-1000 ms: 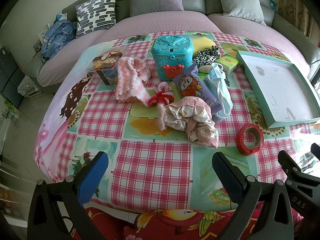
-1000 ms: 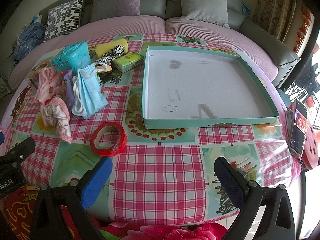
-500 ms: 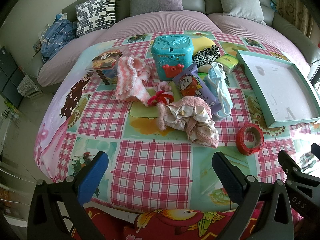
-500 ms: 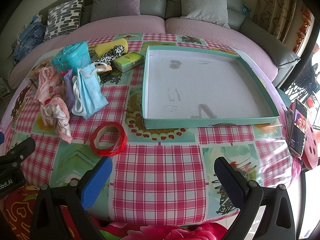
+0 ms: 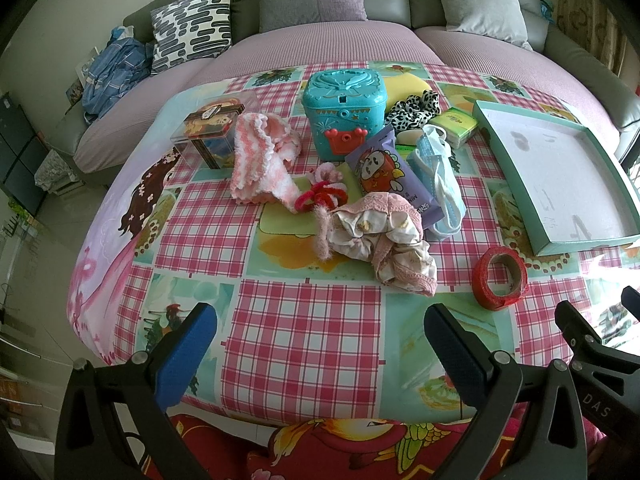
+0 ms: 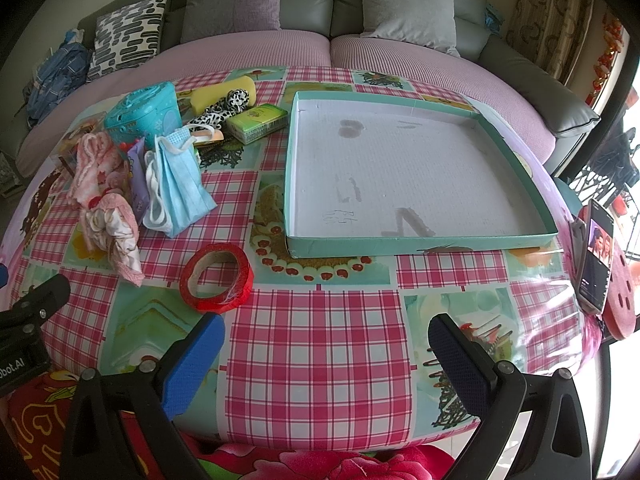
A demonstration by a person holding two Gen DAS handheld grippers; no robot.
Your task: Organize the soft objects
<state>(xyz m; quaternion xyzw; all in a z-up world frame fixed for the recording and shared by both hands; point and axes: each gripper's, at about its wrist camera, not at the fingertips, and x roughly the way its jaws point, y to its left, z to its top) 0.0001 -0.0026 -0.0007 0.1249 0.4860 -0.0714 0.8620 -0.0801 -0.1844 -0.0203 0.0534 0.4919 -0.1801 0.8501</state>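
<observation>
Both tools are spread wide with nothing between the pads. The left tool (image 5: pixel 320 340) hangs over the near edge of the bench (image 5: pixel 304 344), which is covered in a pink plaid printed cloth; the right tool (image 6: pixel 326 350) hangs over the same edge further to the right.

From the left tool, the nearest soft item is the crumpled cream and pink lace-trimmed garment (image 5: pixel 380 236) at 12 o'clock. We judge this the first pick. Beyond it, towards 11 o'clock, lie the red fuzzy hair tie (image 5: pixel 320 198) and the pink and white knitted piece (image 5: pixel 260 160). At 1 o'clock the light blue pleated face masks (image 5: pixel 438 176) rest against the purple snack packet (image 5: pixel 384 168). Further off lies the black and white spotted scrunchie (image 5: pixel 414 108).

From the right tool, the shallow teal cardboard tray (image 6: pixel 420 242) lies at 12 o'clock, empty; we take it as the likely destination.

Procedure, as we judge it:
1. We lower the left tool over the thickest fold of the garment and close on bunched cloth, not a single trailing edge.
2. We lift clear before traversing, so the trim does not drag the hair tie.
3. We route around the red roll of adhesive tape (image 5: pixel 500 280) at 2 o'clock; it is rigid and stays.
</observation>
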